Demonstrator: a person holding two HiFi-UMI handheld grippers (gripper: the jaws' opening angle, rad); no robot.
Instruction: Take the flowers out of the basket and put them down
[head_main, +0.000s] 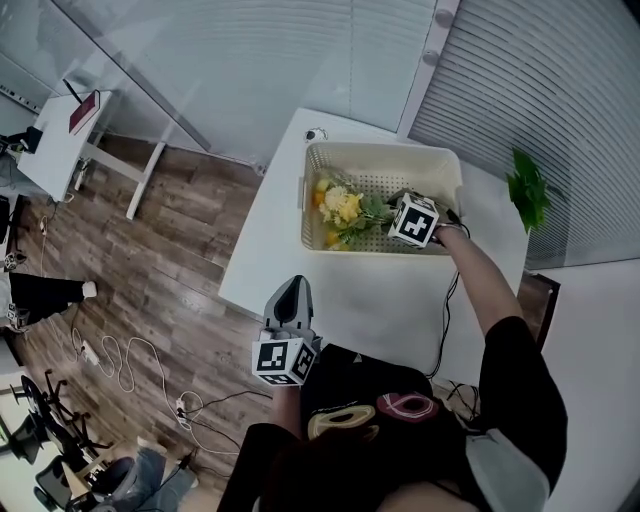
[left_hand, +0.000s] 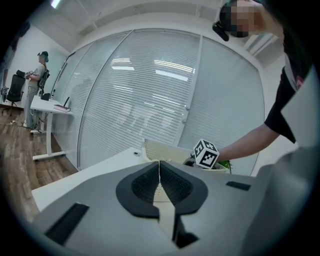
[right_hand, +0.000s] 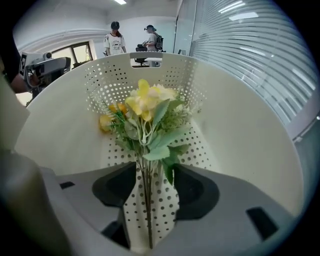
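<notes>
Grasp pending: right gripper (right_hand: 150, 176), jaws wide and holding nothing, straddles the flower stems (right_hand: 146, 192) inside the basket (right_hand: 240, 140); next, pinch and lift.

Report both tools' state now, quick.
Left tool: shut, nothing in it.
Right tool: open inside the basket, flower stems between its jaws, not clamped.

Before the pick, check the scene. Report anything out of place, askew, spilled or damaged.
Nothing looks spilled or damaged. The bouquet of yellow flowers lies flat in the white basket, its stems between the open jaws of the right gripper. One oddity: a green leafy sprig sits apart by the right edge of the table, outside the basket.
</notes>
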